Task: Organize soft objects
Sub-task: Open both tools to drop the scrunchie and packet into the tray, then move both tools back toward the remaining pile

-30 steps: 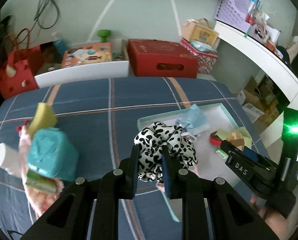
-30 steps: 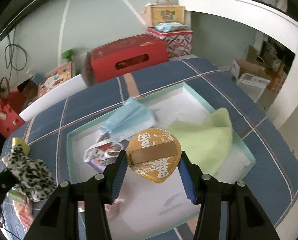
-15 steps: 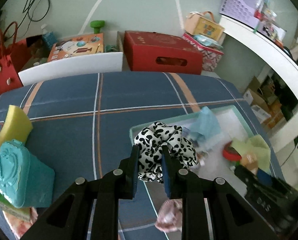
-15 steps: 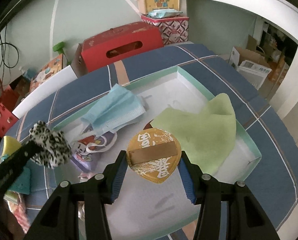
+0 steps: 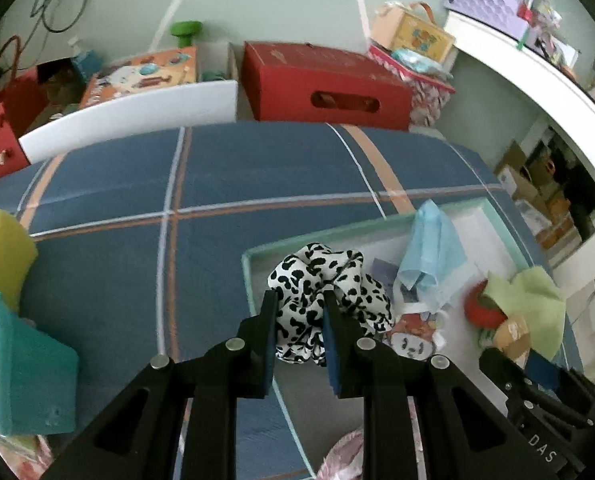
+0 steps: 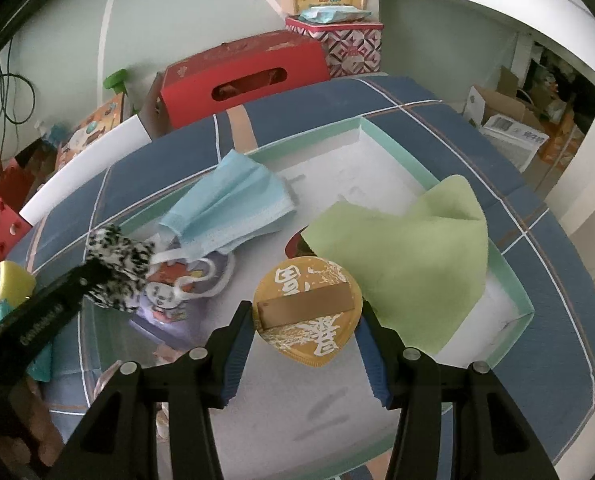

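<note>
My left gripper point(image 5: 299, 300) is shut on a black-and-white spotted scrunchie point(image 5: 321, 280) and holds it over the near left corner of the mint-rimmed white tray point(image 5: 253, 280). In the right wrist view the same scrunchie point(image 6: 117, 264) hangs at the tray's left side. My right gripper point(image 6: 303, 316) is shut on a round golden pad point(image 6: 309, 312) with white characters and a brown strap, held above the tray floor point(image 6: 337, 400). Inside the tray lie a blue face mask point(image 6: 233, 204), a green cloth point(image 6: 409, 256) and a cartoon-printed mask point(image 6: 177, 296).
On the blue plaid bedcover point(image 5: 257, 168), left of the tray, sit a yellow sponge point(image 5: 1, 252) and a teal block point(image 5: 21, 372). A pink fabric piece point(image 5: 341, 456) lies at the tray's near edge. A red box point(image 5: 325, 88) and a white board point(image 5: 129, 120) stand beyond the bed.
My left gripper has carried the scrunchie rightward and down, from beside the sponge and teal block to over the tray's left corner. The right gripper sank slightly with the golden pad.
</note>
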Available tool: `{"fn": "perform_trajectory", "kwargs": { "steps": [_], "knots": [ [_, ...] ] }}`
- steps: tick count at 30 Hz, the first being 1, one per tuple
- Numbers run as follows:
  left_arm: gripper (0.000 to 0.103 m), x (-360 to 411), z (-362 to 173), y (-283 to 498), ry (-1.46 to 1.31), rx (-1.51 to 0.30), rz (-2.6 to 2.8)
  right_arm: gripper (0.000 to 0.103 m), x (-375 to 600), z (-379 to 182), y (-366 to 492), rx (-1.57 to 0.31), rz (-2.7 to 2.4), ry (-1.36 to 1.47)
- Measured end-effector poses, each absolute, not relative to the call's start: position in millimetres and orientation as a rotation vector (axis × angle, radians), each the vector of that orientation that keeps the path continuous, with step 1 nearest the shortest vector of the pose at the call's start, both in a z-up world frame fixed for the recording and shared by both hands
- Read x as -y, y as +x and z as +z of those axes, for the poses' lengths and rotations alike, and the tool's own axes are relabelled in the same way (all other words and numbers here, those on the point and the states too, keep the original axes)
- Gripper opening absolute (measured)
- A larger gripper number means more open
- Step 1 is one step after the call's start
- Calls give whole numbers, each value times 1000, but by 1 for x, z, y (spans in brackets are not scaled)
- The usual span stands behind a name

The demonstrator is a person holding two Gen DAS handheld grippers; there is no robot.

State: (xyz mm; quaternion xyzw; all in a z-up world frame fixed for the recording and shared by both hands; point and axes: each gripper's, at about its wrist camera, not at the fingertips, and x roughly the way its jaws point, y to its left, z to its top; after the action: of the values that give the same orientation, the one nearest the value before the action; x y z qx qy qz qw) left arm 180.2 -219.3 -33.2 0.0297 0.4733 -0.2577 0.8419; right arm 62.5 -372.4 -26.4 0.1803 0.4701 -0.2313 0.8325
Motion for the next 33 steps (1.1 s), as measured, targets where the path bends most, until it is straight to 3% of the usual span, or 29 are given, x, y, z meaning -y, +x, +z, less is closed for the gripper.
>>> {"fn": "perform_trajectory", "kwargs": {
  "steps": [8,10,12,13,15,19,22,27,33],
  "knots": [
    [23,228,-42,173,105,-1031,-565,54,372,-31,64,-1016,-488,379],
    [31,226,-39,174,101,-1041,-564,54,371,-29,64,-1010,-493,372],
    [48,223,-33,175,93,-1043,-558,59,370,-25,63,-1000,-495,371],
    [51,221,-30,175,82,-1043,-567,63,370,-23,62,-995,-495,370],
    [69,216,-21,175,69,-1042,-548,76,369,-18,61,-982,-508,361],
    [72,206,-1,173,67,-1020,-528,76,368,-8,57,-952,-524,359],
    [82,199,8,171,57,-1015,-509,76,368,-5,56,-946,-532,357],
    [93,187,13,165,57,-1022,-443,97,367,-4,57,-950,-541,347],
    [97,166,15,158,65,-998,-338,103,366,-1,54,-938,-543,362]
  ]
}}
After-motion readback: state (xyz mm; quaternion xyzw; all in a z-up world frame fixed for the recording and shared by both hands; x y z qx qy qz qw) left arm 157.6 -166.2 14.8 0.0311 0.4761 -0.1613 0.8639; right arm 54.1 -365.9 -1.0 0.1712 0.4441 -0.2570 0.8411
